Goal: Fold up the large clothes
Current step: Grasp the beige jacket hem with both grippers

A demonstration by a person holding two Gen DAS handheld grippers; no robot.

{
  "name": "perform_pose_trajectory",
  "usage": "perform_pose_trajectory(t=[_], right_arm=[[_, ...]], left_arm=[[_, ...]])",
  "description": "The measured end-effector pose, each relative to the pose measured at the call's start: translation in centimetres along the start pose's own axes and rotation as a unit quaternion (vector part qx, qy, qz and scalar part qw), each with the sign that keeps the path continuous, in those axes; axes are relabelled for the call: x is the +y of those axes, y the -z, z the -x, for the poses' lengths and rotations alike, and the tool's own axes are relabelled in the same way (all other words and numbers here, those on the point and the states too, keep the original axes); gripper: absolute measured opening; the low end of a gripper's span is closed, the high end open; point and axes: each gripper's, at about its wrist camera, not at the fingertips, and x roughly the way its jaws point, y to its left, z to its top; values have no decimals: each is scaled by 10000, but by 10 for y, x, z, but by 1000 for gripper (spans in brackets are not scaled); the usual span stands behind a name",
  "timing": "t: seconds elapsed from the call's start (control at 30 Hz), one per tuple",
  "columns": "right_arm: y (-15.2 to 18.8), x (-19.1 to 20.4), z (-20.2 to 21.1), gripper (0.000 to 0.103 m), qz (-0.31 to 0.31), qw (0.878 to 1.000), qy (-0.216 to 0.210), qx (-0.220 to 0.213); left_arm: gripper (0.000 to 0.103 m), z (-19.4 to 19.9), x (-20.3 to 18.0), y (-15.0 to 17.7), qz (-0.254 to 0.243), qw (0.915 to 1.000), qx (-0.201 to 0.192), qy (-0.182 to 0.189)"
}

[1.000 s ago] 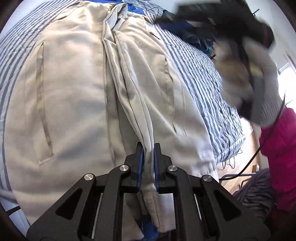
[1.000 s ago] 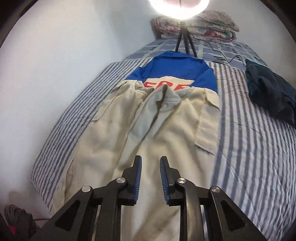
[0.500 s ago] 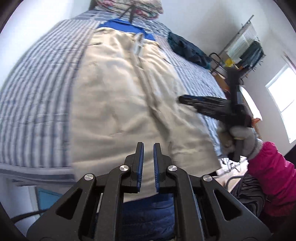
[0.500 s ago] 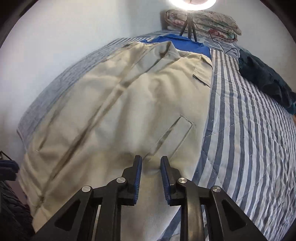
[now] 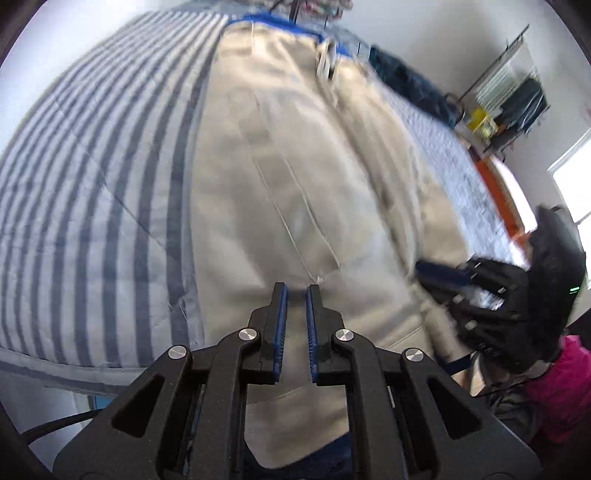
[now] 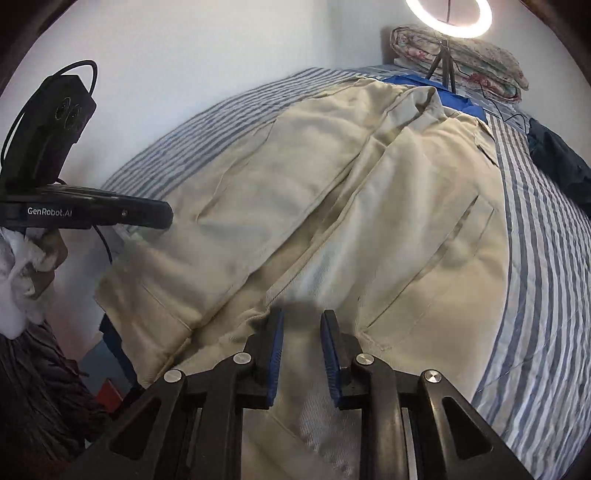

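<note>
Beige jacket point(image 6: 369, 206) of matt twill cloth with a fine ribbed weave, striped bedspread point(image 6: 546, 295) of soft quilted cotton, right gripper point(image 6: 302, 354) in matt black plastic, blue ridged rubbery pads point(image 6: 275, 354), shiny metal screws point(image 6: 242, 357)

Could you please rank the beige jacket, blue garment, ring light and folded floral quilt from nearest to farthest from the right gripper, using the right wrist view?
1. Beige jacket, directly under the right gripper.
2. Blue garment, beyond the collar.
3. Folded floral quilt and ring light, at the bed's far end: too close to call.
</note>
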Motion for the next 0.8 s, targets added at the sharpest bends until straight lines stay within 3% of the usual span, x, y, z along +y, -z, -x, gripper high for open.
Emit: perform_pose_trajectory(t=[0.1, 0.2, 0.3, 0.4, 0.5, 0.67, 0.73, 0.77, 0.8], right_arm=[[1, 2, 7, 22, 13, 10000, -69, 42], [4, -10, 34, 26, -153, 9987, -490, -33], [15, -33, 61, 28, -361, 9985, -331, -229], [25, -46, 68, 28, -415, 9986, -332, 4], [42, -45, 53, 28, -357, 9983, -210, 411], [47, -46, 53, 28, -294, 9984, -136, 458], [47, -56, 64, 31, -583, 9969, -359, 388], [49, -63, 68, 35, -763, 9955, -438, 346], [51, -73, 72, 48, -1001, 9932, -512, 297]], left_arm=[[9, 3, -7, 4, -334, 9993, -116, -154], [19, 14, 2, 3, -29, 9999, -59, 97], [24, 31, 5, 9, 114, 9993, -196, 281], [24, 36, -2, 19, -177, 9994, -107, 276], [24, 26, -6, 32, -429, 9991, 60, 24], [26, 35, -1, 33, -215, 9997, 48, 139], [34, 44, 7, 32, 15, 9998, 12, 213], [48, 48, 12, 31, 178, 9995, -25, 245], [58, 52, 20, 31, 354, 9988, -74, 315]])
